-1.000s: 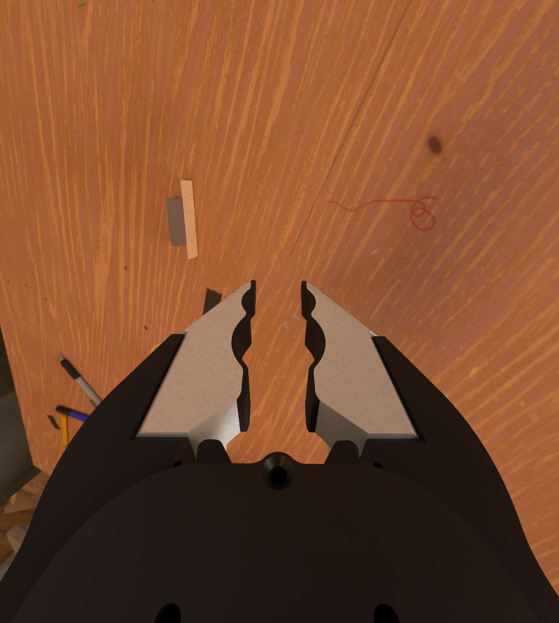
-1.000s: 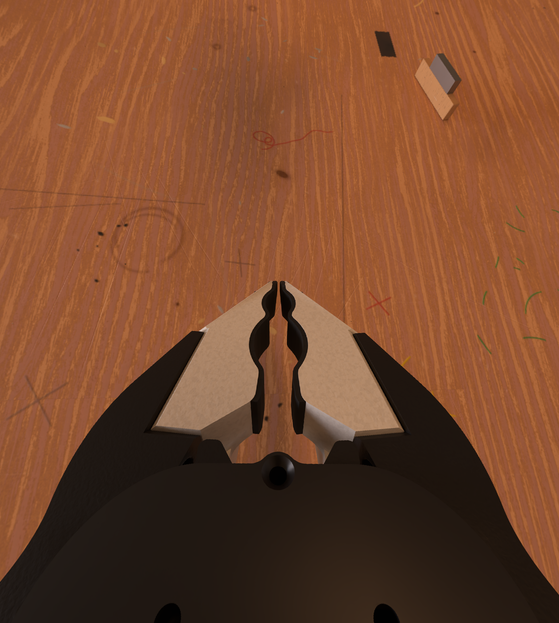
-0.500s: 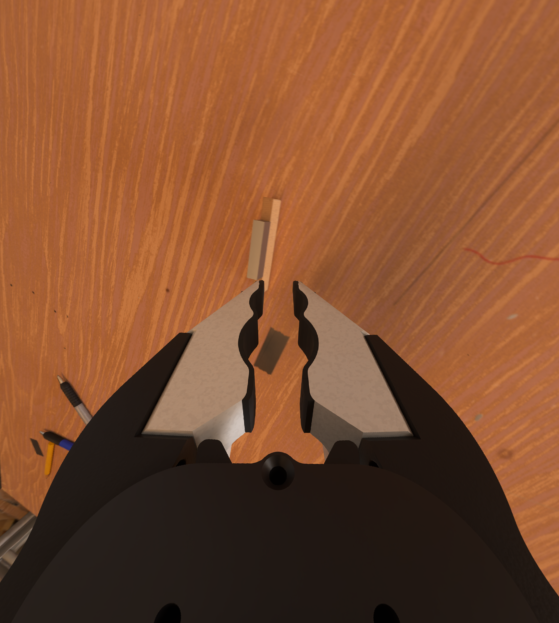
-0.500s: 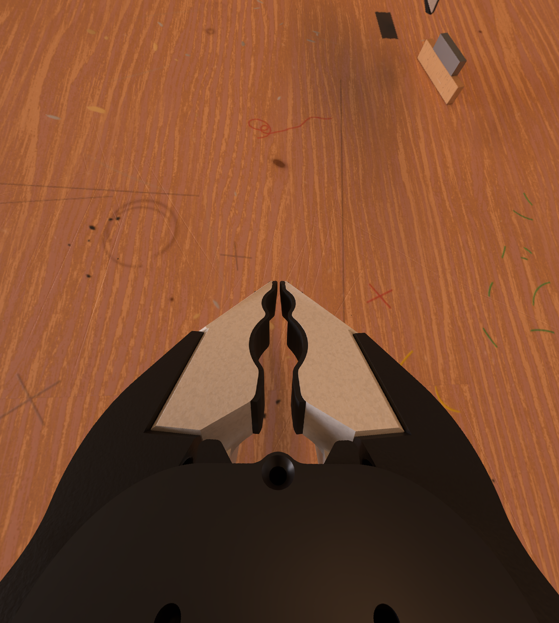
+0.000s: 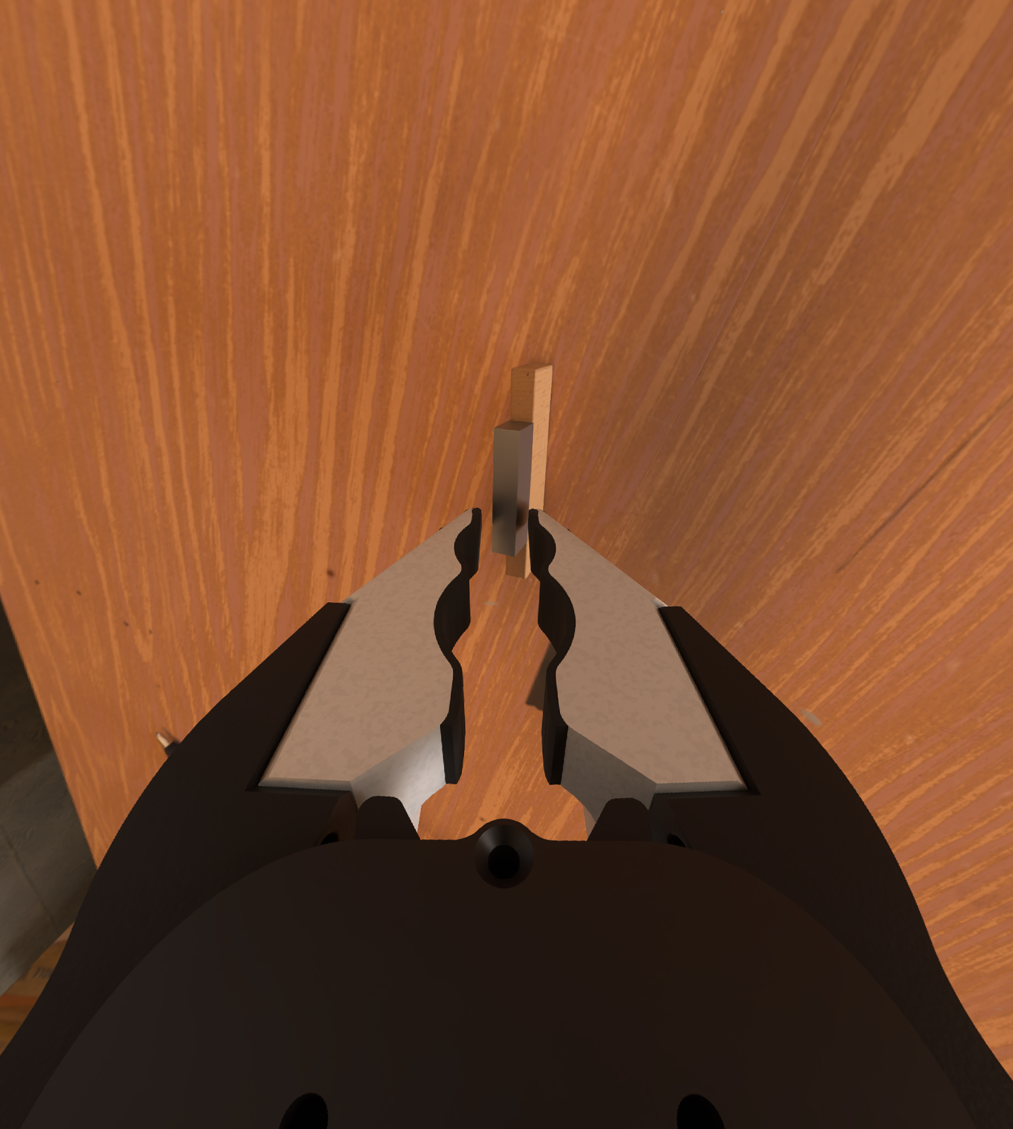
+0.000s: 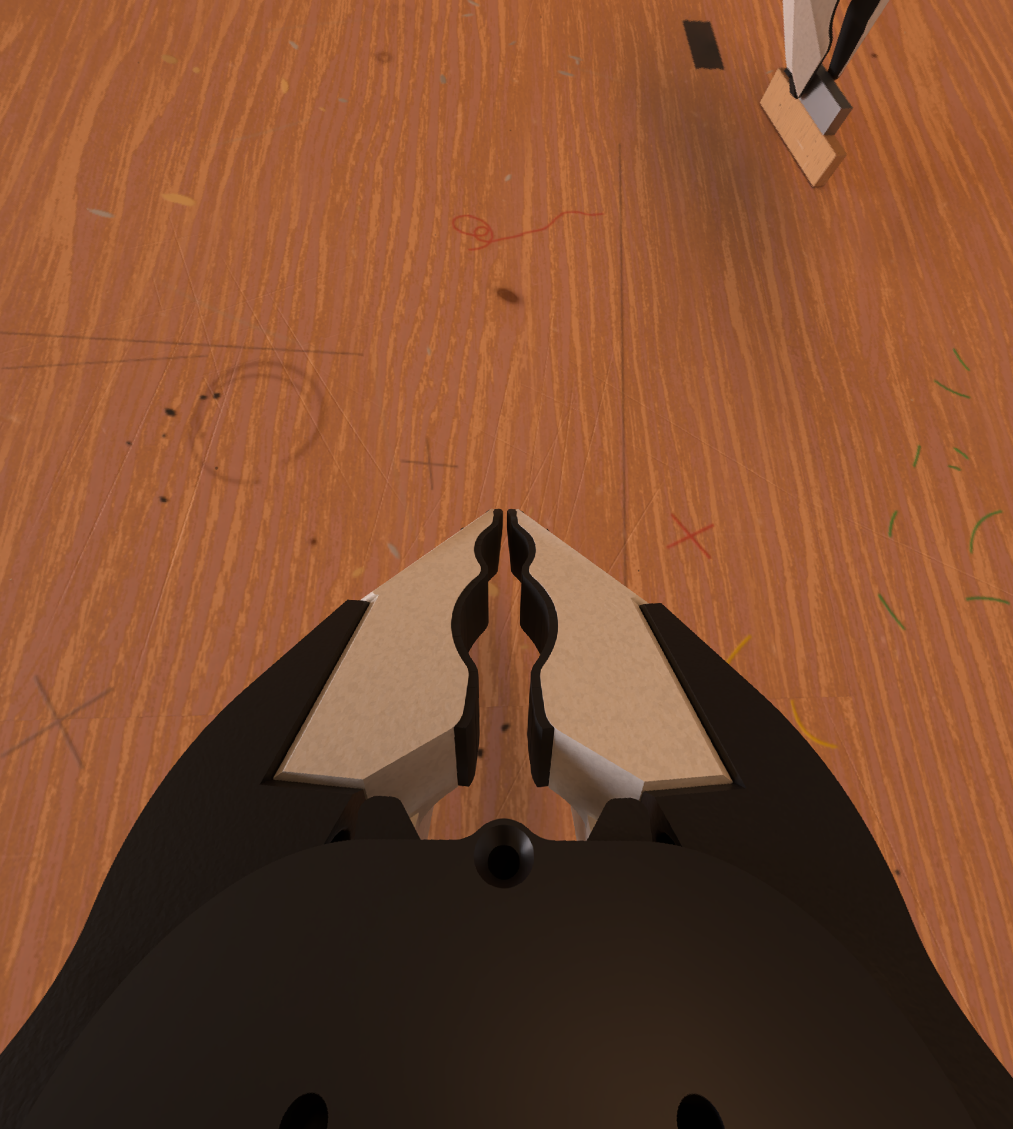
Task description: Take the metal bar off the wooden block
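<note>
1. My left gripper (image 5: 504,519), fingers narrowly apart, straddles the metal bar (image 5: 511,482) at twelve o'clock.
2. The bar lies on the wooden block (image 5: 537,427), unlifted.
3. My right gripper (image 6: 504,519) is nearly closed, empty.

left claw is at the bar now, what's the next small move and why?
Probably close the left claw on the bar. Its fingers are open and already straddle the bar's near end, which lies on the block. The right view shows the fingertips down at the bar. The right claw is shut and far off.
</note>
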Robot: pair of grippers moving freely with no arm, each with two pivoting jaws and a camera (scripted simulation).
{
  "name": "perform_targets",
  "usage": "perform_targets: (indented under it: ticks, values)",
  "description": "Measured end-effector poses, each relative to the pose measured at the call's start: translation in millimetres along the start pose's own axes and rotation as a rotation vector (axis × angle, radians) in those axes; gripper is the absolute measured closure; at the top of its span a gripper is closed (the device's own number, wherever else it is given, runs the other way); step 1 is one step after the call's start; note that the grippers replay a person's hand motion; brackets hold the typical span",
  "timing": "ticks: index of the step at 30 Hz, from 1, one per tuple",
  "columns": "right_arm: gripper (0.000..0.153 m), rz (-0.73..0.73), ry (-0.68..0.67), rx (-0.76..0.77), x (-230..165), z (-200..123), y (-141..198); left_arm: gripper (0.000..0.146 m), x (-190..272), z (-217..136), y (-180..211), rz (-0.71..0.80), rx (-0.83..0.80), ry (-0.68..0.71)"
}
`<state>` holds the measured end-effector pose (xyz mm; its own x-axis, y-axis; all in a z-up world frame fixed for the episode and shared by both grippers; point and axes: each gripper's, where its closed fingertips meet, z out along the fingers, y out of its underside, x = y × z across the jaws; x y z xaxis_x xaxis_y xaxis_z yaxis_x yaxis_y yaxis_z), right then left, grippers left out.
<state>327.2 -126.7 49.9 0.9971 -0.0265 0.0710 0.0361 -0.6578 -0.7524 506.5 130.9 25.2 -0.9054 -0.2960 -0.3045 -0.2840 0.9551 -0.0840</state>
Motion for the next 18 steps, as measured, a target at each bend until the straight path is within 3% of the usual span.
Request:
perform_targets:
  ticks: [12,18]
  values:
    - [0.151,0.004,0.0,0.0,1,0,1,0.138,4,1,-1,0.009,0.025,0.081]
    - [0.151,0.0,0.004,0.008,1,-2,-2,0.138,4,-52,-13,-0.046,0.132,-0.001]
